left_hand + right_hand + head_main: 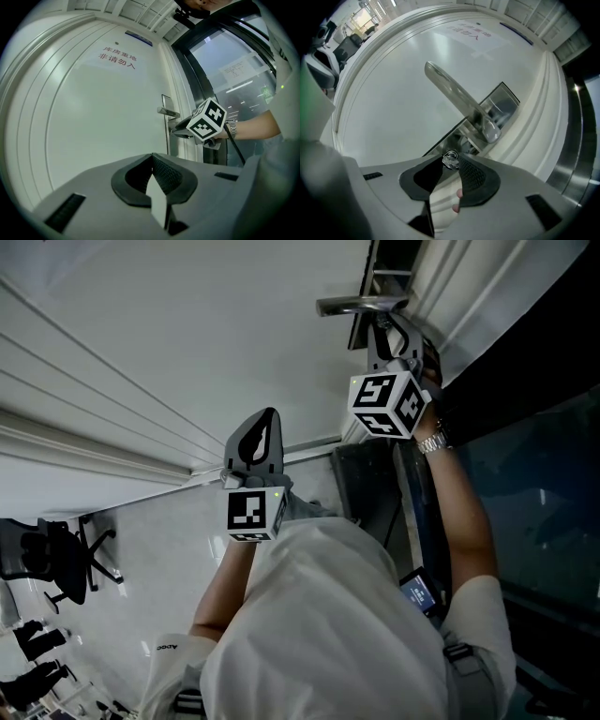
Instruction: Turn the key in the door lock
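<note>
Grip: pinched small silver metal key [450,159] by its bow in right gripper [451,164], jaws half closed, at brushed-steel lock plate [501,104]. Judged light, stiff, slippery. Saw left gripper [151,157] closed on nothing.

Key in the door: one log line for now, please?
right gripper: jaws on key | key: in lock plate below handle | left gripper: shut, empty
</note>
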### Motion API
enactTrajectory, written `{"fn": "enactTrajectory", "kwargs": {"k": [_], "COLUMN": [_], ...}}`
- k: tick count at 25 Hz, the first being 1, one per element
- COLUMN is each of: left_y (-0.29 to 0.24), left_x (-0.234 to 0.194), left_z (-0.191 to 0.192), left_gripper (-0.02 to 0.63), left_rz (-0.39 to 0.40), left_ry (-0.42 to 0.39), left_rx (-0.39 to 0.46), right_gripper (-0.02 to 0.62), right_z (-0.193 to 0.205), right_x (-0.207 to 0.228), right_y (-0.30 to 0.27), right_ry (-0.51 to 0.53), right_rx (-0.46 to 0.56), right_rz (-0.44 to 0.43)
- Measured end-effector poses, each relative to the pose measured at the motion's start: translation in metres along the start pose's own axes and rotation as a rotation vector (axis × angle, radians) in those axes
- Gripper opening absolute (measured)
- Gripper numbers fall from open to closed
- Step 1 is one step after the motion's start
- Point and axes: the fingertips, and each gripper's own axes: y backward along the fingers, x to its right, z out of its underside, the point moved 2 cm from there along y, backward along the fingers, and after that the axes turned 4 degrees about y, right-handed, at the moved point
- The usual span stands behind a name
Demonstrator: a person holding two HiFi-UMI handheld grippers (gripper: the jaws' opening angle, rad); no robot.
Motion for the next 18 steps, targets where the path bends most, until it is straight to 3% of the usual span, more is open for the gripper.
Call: {"fn": "enactTrajectory", "kwargs": {"k": [10,18], "left_y": [-0.0001,-0.0001], "left_x": [0.0,-0.0025], "left_z": [-0.0024,-0.002], "left_gripper": [0.009,0.009], "left_rz": [-0.002,-0.011], "left_ry": [0.004,0.013], "left_rx": [0.021,0.023], "right_gripper": [0.107,0.109], "right_z": [0.001,0.0042], "right_x": [0.0065,0.0104], "right_y": [0.0003,-0.0001], "right_ry": [-0.354,-0.536], "right_rx": [0.007,0.017], "right_rz": [-0.073,-0.129]}}
